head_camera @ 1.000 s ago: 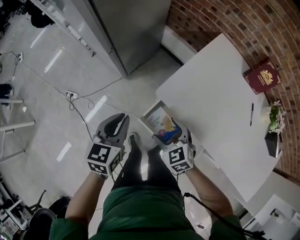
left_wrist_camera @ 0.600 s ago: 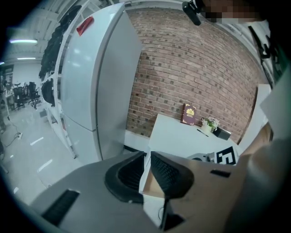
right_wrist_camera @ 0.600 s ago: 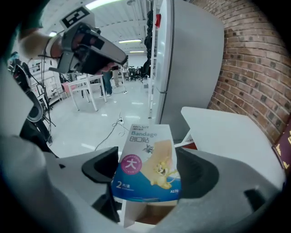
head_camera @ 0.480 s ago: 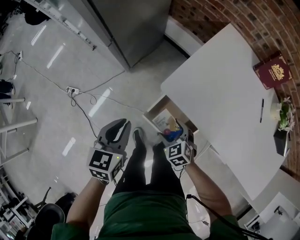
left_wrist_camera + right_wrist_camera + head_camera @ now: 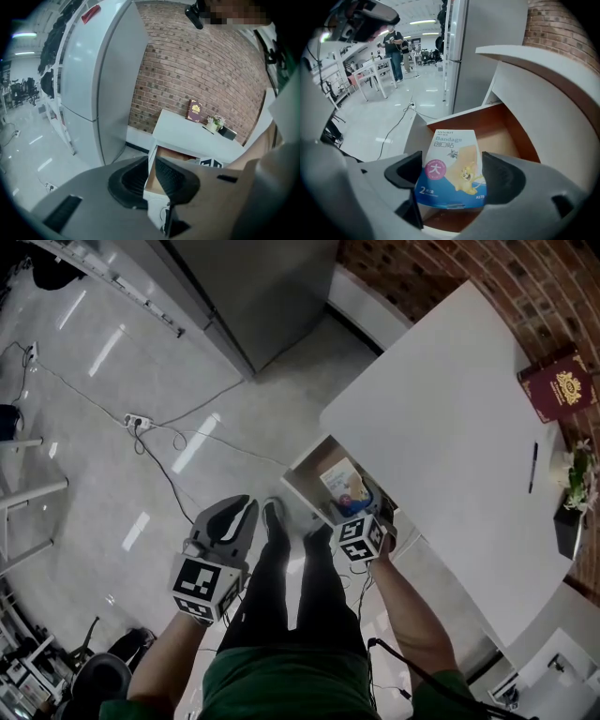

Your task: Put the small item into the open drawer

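1. Presently, the right tongs [image 5: 452, 172] grip the flat blue-and-cream bandage packet [image 5: 450, 161] by its two side edges, just above the open drawer with brown inner walls [image 5: 519, 136].
2. Its long axis runs straight ahead from the tongs. The printed top end points to 12 o'clock in the right gripper view, toward the drawer's back wall, face up.
3. Bare drawer bottom shows past the packet at 12 to 2 o'clock.
4. Overhead at 1 o'clock, the white surface [image 5: 441, 418] overhangs the drawer.
5. At 8 o'clock of the drawer in the head view, the left tongs [image 5: 149, 177] hang over the pale floor [image 5: 141, 437], pads slightly apart and empty.
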Motion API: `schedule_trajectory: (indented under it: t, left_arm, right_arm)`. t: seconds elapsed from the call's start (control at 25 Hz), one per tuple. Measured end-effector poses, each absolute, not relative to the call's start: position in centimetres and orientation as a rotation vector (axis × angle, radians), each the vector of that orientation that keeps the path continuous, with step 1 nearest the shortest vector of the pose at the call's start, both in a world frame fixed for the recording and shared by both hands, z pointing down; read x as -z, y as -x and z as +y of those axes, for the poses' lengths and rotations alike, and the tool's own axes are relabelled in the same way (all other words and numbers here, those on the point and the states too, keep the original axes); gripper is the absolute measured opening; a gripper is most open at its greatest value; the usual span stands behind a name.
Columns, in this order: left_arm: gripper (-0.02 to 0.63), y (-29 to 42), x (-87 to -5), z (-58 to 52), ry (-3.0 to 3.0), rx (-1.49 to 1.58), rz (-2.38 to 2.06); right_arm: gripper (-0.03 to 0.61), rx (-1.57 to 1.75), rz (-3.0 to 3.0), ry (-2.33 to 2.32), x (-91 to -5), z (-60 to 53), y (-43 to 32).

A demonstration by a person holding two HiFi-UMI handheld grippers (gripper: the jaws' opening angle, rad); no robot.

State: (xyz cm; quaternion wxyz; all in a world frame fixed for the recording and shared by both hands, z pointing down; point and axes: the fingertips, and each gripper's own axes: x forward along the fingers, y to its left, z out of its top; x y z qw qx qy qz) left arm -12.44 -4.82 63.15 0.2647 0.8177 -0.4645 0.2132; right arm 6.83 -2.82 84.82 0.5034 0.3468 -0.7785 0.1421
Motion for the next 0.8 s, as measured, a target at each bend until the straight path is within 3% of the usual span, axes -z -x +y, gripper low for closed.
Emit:
schedule_trajectory:
  t: [0.8]
  left_arm:
    - [0.038,12.5,-67.6,-3.7,-2.14,-0.56,-1.21]
  right_arm:
    - [0.403,-0.161,-1.774,-0.705,-93.8,-5.7,-7.0]
